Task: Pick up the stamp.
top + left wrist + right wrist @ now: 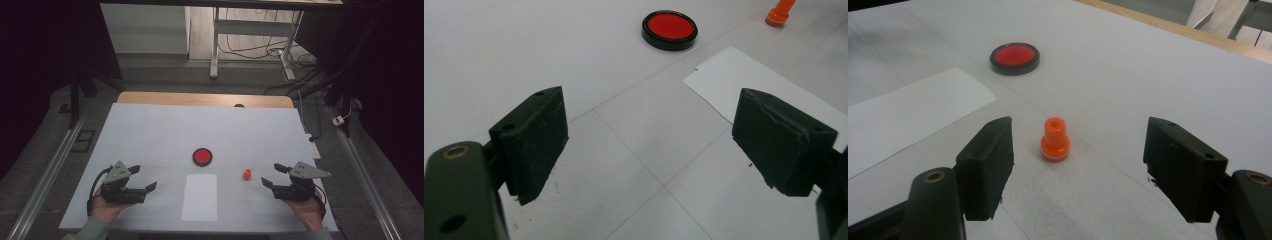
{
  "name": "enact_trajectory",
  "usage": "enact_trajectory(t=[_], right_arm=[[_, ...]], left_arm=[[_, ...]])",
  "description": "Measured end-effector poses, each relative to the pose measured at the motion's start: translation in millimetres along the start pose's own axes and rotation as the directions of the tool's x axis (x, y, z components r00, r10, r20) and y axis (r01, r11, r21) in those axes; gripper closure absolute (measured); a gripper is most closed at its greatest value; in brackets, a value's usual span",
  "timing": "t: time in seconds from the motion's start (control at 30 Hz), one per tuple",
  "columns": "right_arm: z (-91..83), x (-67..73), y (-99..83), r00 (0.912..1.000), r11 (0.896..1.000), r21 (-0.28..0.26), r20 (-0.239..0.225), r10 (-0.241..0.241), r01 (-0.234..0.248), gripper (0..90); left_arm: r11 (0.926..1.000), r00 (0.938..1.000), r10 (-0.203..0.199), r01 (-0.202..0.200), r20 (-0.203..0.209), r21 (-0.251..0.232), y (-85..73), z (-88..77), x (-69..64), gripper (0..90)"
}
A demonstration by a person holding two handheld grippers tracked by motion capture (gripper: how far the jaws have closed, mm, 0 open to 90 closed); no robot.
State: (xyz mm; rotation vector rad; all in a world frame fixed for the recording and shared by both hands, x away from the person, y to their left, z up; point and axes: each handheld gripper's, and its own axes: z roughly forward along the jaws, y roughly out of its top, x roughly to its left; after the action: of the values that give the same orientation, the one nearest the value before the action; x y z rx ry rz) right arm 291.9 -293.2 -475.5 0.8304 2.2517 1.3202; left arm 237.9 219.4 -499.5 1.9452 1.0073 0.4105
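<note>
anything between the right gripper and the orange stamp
Nothing: in the right gripper view only bare white table lies between the open right gripper and the upright orange stamp.

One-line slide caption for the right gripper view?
Open right gripper faces an upright orange stamp; red ink pad and white paper beyond.

A sheet [200, 197] is lying on the table [150, 130] near the front edge, midway between the left gripper [145, 178] and the right gripper [270, 176]. A disc [202, 156] is sitting just behind the sheet. A peg [247, 174] is standing upright right of the sheet, just left of the right gripper, apart from the disc.
</note>
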Motion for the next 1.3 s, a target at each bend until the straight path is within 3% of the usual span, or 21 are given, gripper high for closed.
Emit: enact_trajectory(t=[0.47, 0.87, 1.3], right_arm=[[14.1, 5.1, 15.0, 0.9994, 1.0, 0.02, -0.033, -0.012, 0.013, 28.0], [48.9, 13.3, 30.2, 0.9984, 0.996, 0.083, -0.048, -0.029, 0.033, 29.0], [66.1, 9.4, 18.3, 0.9989, 0.989, 0.143, -0.035, -0.032, 0.037, 31.9]], left_arm=[[1.0, 1.0, 0.003, -0.003, -0.001, 0.009, 0.3, 2.7, -0.4, 15.1], [0.9998, 1.0, 0.0, 0.0, 0.005, 0.021, -0.3, 5.5, -0.3, 15.1], [0.9997, 1.0, -0.002, 0.002, 0.001, 0.025, -0.5, 7.0, -0.5, 15.1]])
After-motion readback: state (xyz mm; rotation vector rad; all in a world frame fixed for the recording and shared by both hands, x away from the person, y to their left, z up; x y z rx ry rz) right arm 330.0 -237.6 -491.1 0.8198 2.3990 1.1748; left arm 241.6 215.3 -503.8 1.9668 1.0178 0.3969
